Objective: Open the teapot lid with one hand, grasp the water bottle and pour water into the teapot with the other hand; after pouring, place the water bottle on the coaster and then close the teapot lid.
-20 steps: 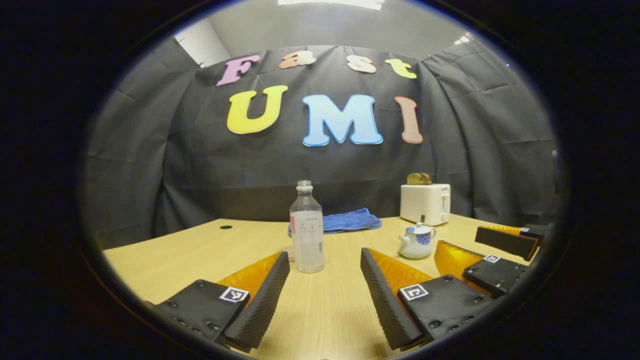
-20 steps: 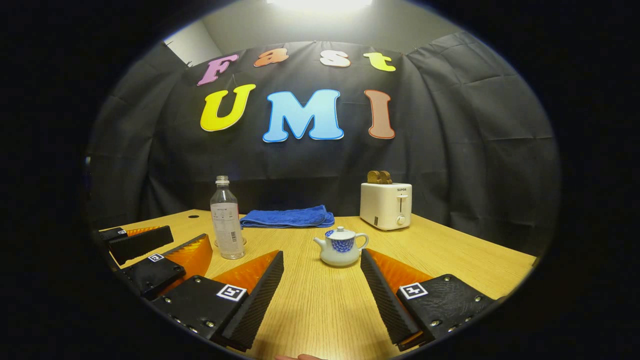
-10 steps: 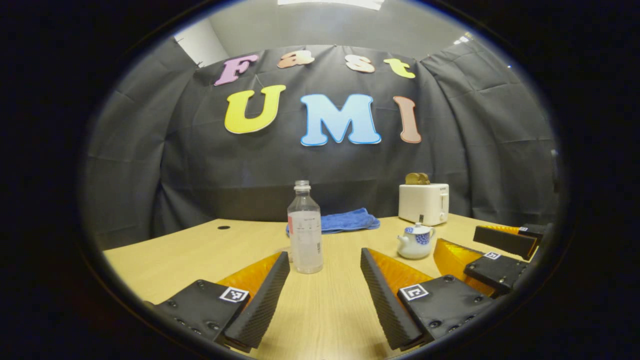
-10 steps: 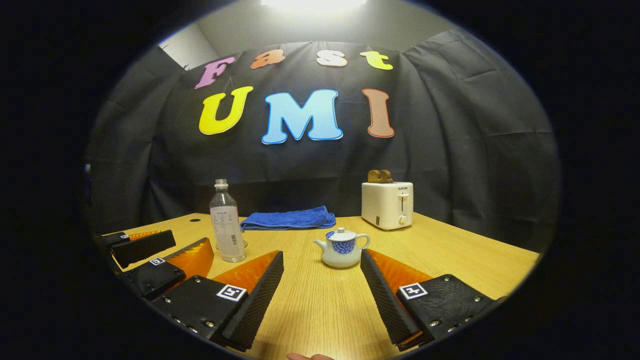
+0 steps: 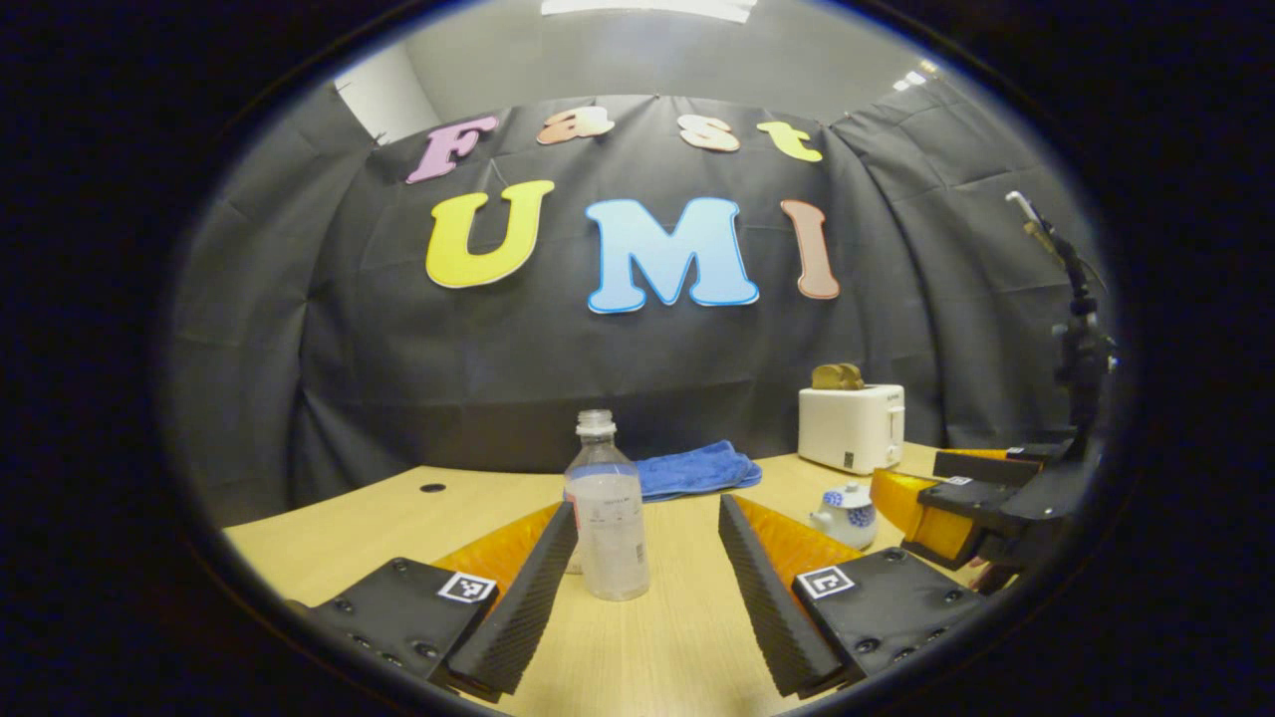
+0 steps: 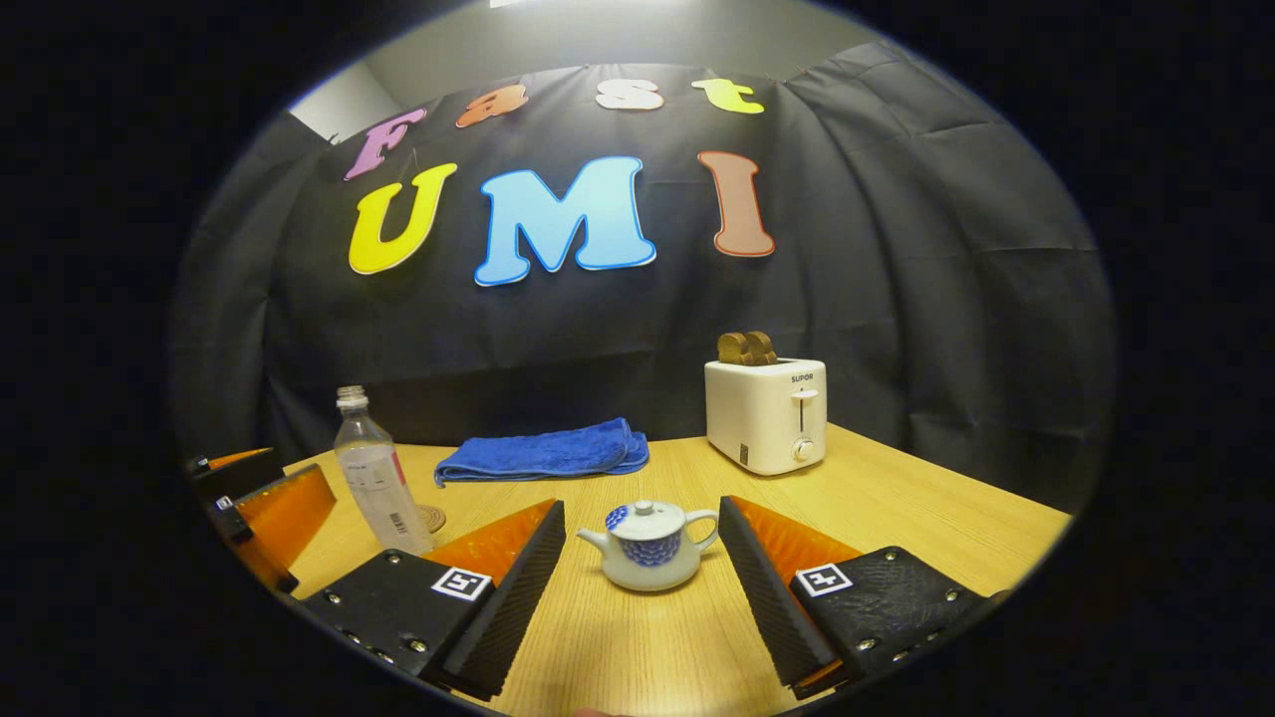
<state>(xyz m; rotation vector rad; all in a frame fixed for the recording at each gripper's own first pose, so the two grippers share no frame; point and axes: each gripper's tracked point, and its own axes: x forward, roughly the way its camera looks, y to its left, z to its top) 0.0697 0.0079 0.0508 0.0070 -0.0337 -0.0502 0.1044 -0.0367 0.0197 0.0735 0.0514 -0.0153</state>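
The left gripper [image 5: 647,518] is spread wide around the bottle [image 5: 606,518], not touching it. The right gripper [image 6: 642,518] likewise gapes around the white-and-blue teapot [image 6: 647,546], lid [image 6: 645,515] on. The coaster [image 6: 431,518] lies behind the bottle; farther back on the table [image 6: 896,508], a blue towel [image 6: 543,453] and toaster [image 6: 765,413].

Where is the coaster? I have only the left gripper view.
Observer: In the right gripper view, the coaster lies on the table beside the water bottle's base, with nothing on it.
Operator: Is the teapot's lid off?
Observer: No. The lid sits on the teapot, which stands ahead between the right gripper's open fingers, and neither finger touches it.
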